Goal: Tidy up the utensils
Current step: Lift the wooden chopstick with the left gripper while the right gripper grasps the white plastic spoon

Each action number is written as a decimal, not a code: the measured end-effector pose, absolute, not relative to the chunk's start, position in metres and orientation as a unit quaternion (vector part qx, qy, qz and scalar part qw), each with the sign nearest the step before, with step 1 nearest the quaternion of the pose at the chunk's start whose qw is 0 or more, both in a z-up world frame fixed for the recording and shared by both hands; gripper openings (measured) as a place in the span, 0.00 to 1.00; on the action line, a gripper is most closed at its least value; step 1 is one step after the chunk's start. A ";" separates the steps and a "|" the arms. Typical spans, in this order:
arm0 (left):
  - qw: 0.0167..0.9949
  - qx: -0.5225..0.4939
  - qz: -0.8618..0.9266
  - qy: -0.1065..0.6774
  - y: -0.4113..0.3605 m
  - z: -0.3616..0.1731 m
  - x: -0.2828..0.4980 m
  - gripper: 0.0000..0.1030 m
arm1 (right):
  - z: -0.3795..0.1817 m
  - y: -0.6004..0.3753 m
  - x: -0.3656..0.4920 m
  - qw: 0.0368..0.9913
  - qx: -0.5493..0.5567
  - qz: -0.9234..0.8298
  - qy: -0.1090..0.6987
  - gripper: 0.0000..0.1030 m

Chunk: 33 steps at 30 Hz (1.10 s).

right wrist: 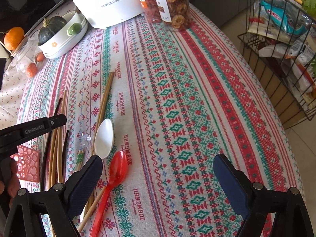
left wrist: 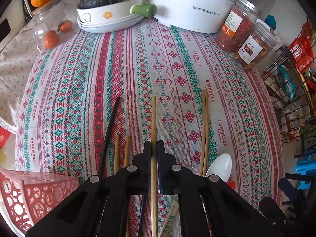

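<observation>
The left gripper (left wrist: pixel 154 145) pinches one long, smooth wooden chopstick (left wrist: pixel 153 116) that lies on the woven, patterned tablecloth (left wrist: pixel 110 75), pointing to 12 o'clock. The right gripper (right wrist: pixel 158 169) has its blue, bumpy pads wide apart over bare cloth. Only the right view shows the shiny red spoon (right wrist: pixel 114 175), at 9 o'clock from that gripper, below the white spoon (right wrist: pixel 104 136).
</observation>
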<state>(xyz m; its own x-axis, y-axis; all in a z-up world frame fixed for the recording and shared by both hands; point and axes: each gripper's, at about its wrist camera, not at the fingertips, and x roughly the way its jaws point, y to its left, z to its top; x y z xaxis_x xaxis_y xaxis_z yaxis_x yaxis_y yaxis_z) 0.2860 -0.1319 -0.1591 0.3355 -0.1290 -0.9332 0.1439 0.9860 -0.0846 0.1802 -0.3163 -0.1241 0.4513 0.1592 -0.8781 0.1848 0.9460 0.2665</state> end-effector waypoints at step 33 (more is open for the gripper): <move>0.906 -0.053 -0.141 0.396 -0.002 -0.033 0.119 0.05 | -0.169 -0.277 0.232 0.811 0.224 0.102 0.531 0.32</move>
<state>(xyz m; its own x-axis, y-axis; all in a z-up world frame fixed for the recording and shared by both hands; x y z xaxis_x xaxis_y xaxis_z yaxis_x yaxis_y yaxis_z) 0.1190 -0.0017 -0.0328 0.6467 -0.2973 -0.7024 0.2136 0.9547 -0.2073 0.2315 -0.2766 -0.1691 0.4151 0.4027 -0.8158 0.0728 0.8792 0.4709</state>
